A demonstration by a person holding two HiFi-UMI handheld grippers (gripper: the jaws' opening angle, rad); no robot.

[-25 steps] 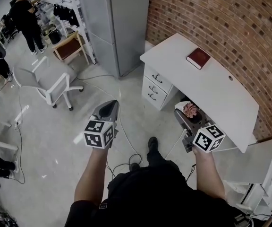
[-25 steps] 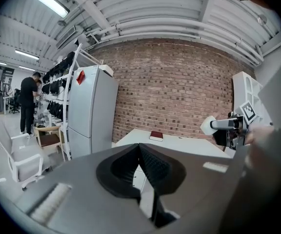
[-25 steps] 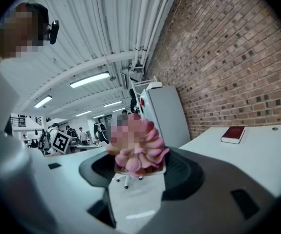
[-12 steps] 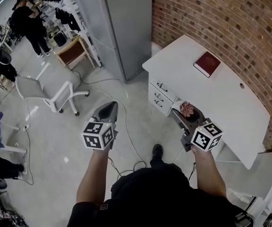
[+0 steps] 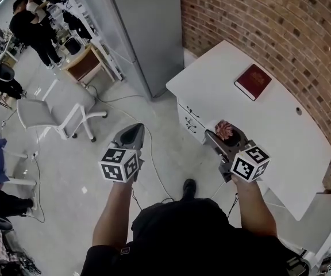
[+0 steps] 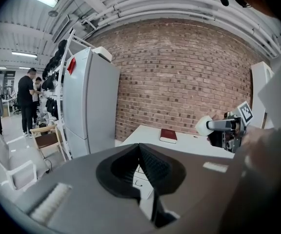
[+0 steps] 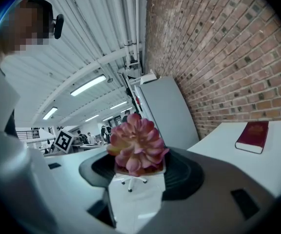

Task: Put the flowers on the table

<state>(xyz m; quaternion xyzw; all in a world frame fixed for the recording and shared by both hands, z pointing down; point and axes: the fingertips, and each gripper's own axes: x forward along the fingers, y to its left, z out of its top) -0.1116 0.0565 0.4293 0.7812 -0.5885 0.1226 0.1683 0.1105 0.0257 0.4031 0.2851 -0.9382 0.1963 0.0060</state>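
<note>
Flowers (image 7: pixel 136 147), a pink rosette in a small white pot (image 7: pixel 139 170), sit pinched betw. the jaws of the right tool (image 5: pixel 224 137), held in the air approx. over the near-left edge of the white bench (image 5: pixel 269 125); the left tool (image 5: pixel 132 132) is clenched on nothing, off to the left over the floor (image 5: pixel 85 160). Risk: grip looks low & narrow, so a tilt or jolt could let the pot slip or topple, & if let go this close to the edge it'd prob. drop to the floor. Red book (image 5: pixel 253 81) lies far back, well apart, no obstacle.

bright ceiling strip lights; sharp pictures, fisheye-bent edges.
</note>
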